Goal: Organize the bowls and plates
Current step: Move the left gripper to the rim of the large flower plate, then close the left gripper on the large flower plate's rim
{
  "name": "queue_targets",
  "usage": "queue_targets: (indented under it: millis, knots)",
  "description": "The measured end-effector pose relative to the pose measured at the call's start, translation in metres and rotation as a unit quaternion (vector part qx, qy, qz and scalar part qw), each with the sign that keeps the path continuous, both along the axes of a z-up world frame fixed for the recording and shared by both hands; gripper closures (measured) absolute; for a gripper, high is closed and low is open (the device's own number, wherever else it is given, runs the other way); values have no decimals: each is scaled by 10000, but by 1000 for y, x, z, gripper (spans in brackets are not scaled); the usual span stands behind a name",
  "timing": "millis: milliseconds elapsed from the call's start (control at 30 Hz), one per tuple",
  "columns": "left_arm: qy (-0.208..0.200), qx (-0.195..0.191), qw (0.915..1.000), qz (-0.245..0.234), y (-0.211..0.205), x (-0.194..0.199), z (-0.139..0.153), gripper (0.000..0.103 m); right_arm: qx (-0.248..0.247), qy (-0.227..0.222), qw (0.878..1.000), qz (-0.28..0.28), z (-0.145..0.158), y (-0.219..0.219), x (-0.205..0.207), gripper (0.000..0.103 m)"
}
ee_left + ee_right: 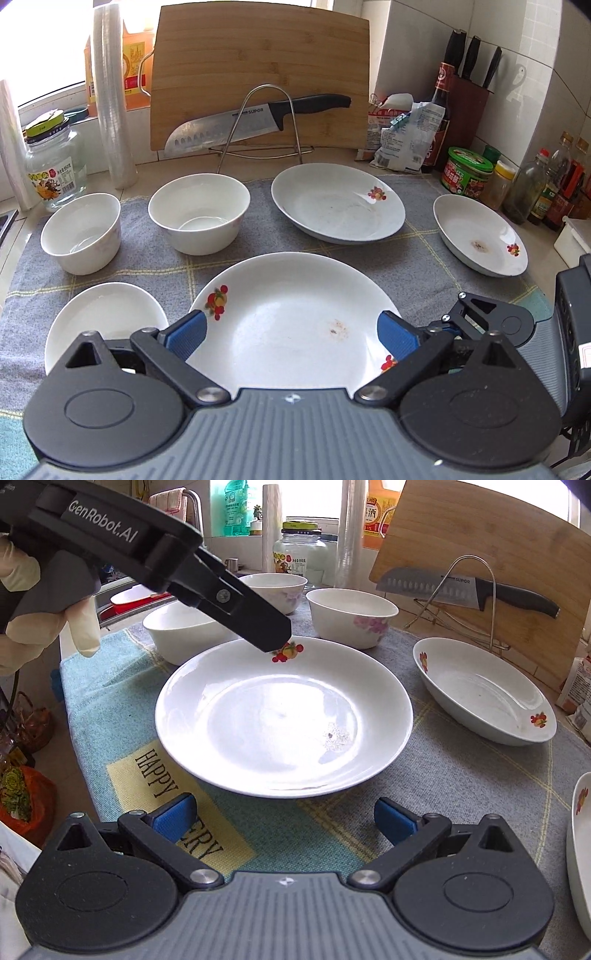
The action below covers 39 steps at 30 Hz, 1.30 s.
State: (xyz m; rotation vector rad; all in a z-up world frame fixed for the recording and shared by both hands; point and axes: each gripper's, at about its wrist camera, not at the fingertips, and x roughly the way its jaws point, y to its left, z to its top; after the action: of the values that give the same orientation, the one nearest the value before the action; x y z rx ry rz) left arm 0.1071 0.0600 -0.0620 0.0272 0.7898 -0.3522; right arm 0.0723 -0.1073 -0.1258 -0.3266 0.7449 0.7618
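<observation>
Right wrist view, left gripper (273, 642) angled down over large plate (284, 716), gloved hand (22, 602), both jaws released.

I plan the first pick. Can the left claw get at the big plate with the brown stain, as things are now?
Probably yes. The left claw is open and hangs right over the big plate; nothing lies between them, and the right claw stays off its near rim.

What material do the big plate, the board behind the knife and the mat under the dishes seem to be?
Big plate: likely glazed ceramic, glossy white with reflections. Board: probably bamboo, showing pale glued strips. Mat: woven cloth, matte and fuzzy-looking.
</observation>
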Motion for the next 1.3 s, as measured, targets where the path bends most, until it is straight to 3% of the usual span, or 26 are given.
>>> queue_targets:
  millis: [233,433,533,767,1300]
  knots:
    - [443,-25,9989,172,8,26,-1,5,110,-139,9998,93,-6,-1,0,0]
    - [581,44,9978,-327,13,54,7,5,102,-134,9998,-41,-5,12,-2,0]
    - [677,62,9950,-727,15,69,7,5,124,-181,9990,-390,-7,20,-4,0]
    - [1148,167,9818,-1501,14,100,-8,5,152,-263,9951,-940,-8,31,-5,0]
    - [2062,433,9529,-2183,2,141,-41,11,157,-336,9911,-1275,-9,39,-10,0]
